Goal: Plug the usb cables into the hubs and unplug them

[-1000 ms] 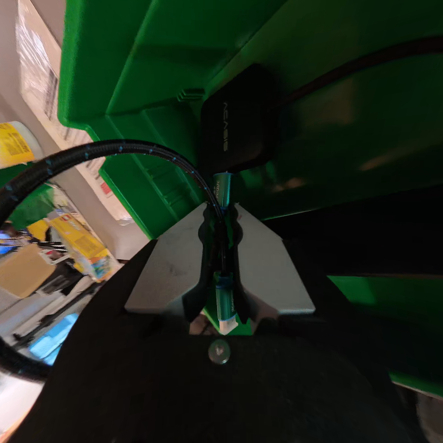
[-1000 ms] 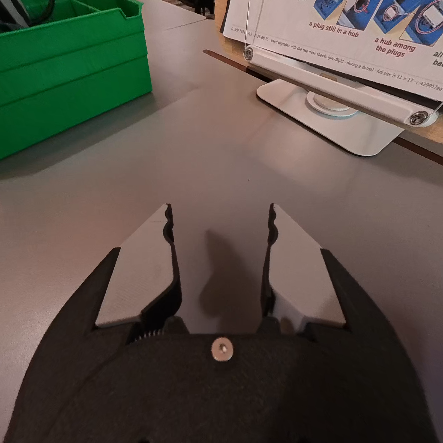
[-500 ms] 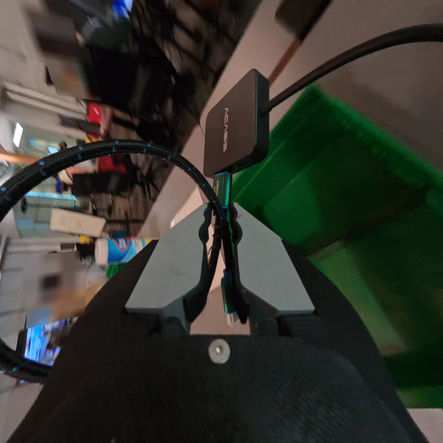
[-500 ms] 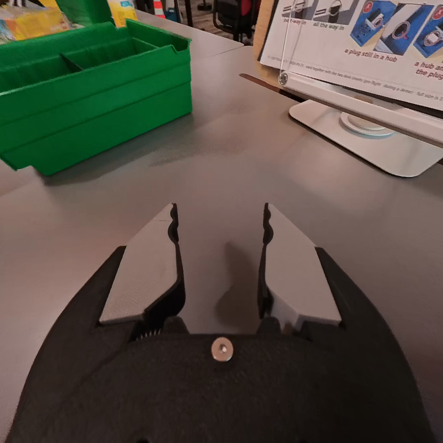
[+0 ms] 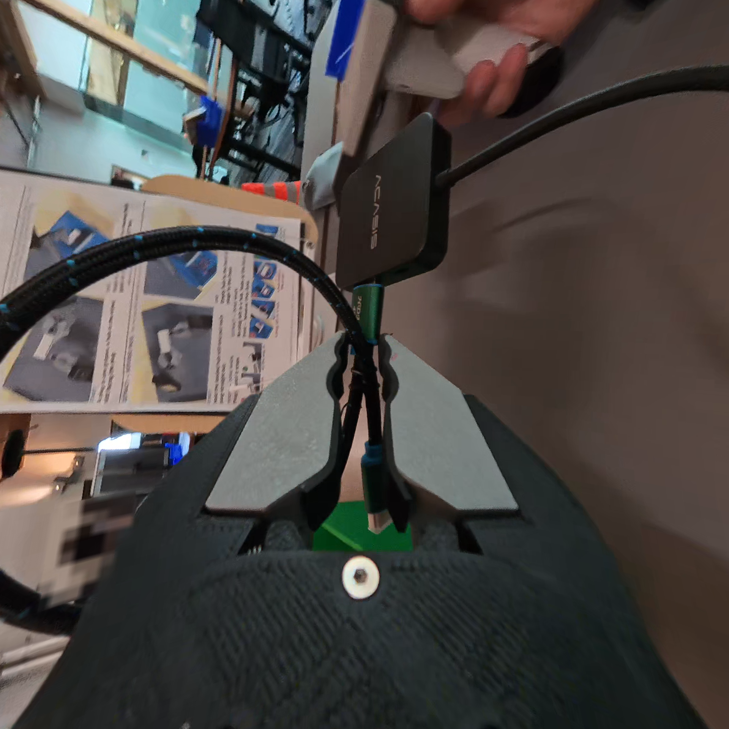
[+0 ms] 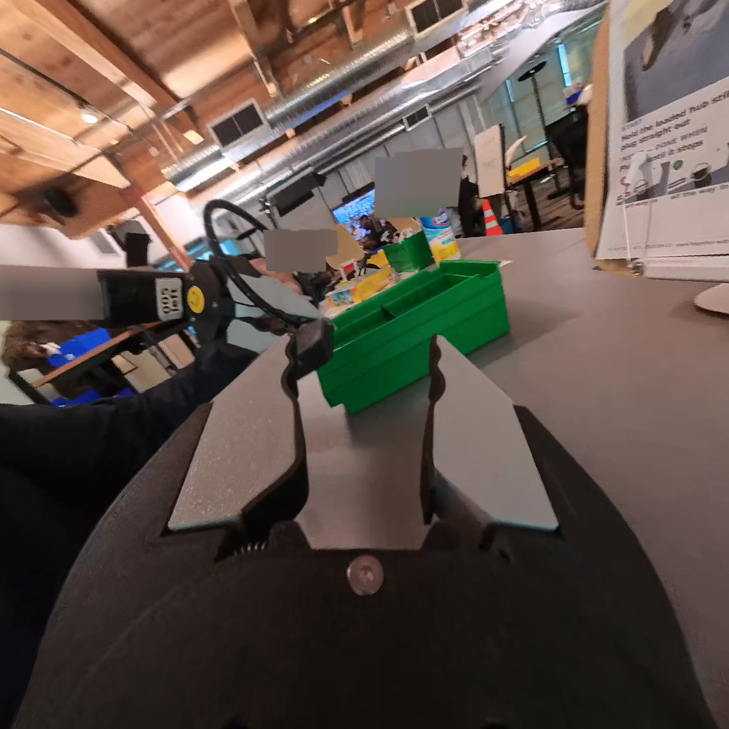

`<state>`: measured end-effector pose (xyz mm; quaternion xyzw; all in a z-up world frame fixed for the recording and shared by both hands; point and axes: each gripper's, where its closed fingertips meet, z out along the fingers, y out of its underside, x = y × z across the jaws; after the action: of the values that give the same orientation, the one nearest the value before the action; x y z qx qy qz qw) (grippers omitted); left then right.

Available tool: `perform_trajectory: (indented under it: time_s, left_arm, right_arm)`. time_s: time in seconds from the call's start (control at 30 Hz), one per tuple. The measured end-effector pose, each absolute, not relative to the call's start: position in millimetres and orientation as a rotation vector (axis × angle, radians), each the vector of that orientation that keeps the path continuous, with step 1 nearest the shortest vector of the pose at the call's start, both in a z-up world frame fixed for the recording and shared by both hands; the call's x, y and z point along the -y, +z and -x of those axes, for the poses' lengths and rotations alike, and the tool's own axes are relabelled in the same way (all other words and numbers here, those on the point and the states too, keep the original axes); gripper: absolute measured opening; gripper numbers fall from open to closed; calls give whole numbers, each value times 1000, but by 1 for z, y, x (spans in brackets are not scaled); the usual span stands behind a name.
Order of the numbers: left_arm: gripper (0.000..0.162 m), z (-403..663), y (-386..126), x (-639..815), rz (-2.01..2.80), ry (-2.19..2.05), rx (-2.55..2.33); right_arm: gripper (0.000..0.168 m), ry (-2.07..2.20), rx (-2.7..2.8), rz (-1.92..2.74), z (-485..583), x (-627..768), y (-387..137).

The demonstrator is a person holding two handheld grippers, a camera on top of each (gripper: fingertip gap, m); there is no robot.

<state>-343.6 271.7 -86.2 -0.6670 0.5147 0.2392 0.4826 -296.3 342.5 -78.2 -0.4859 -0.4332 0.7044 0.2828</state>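
A: Left gripper point(image 5: 365, 347)?
B: Clamped on a black braided cable point(image 5: 157, 248), pinched right at the fingertips. Two strands run down between the jaws.

A: What's on the cable?
B: A green metal plug point(image 5: 367, 311) just past the tips, seated in the bottom edge of a dark square hub point(image 5: 390, 217). The hub hangs in the air off that plug. A second green plug point(image 5: 372, 489) dangles loose between the fingers, near the gripper's base. The braid loops out wide to the left.

A: The hub has its own lead?
B: Yes, a smooth black cord point(image 5: 572, 114) leaves its far corner and runs off frame to the right.

A: Right gripper point(image 6: 363, 363)?
B: Jaws spread, nothing between them. It sits low over the grey table point(image 6: 591, 394), tips pointed toward a green bin point(image 6: 414, 355) with dividers.

A: How close are the two?
B: Near. In the right wrist view the hub shows as a dark block just beside the right gripper's left fingertip point(image 6: 290, 355); I can't tell if they touch. In the left wrist view a hand point(image 5: 493, 59) grips the other tool's pale handle just above the hub.

A: Anything else?
B: An instruction sheet on a stand point(image 6: 670, 157) at the right table edge, clutter and boxes behind the bin.
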Motion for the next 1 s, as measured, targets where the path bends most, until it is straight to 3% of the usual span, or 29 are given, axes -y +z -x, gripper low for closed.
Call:
perform_trajectory:
  time_s: [0.2, 0.37, 0.43, 0.6, 1.0]
  left_arm:
    - [13, 311, -92, -264, 1526, 548, -1379]
    - [13, 311, -101, -266, 1425, 836, -1521]
    - [14, 308, -104, -266, 1373, 918, -1580]
    - [17, 323, -113, -270, 1439, 952, -1588]
    - [18, 338, -149, -233, 1903, 318, -1291]
  right_arm:
    - [63, 2081, 1461, 1296, 283, -298, -89]
    - [21, 2208, 1758, 1361, 271, -264, -111]
    - [16, 2236, 1816, 1366, 271, -255, -118]
    - [11, 2116, 1772, 1437, 290, -262, -131]
    - [10, 1986, 1357, 1506, 304, -319, -120]
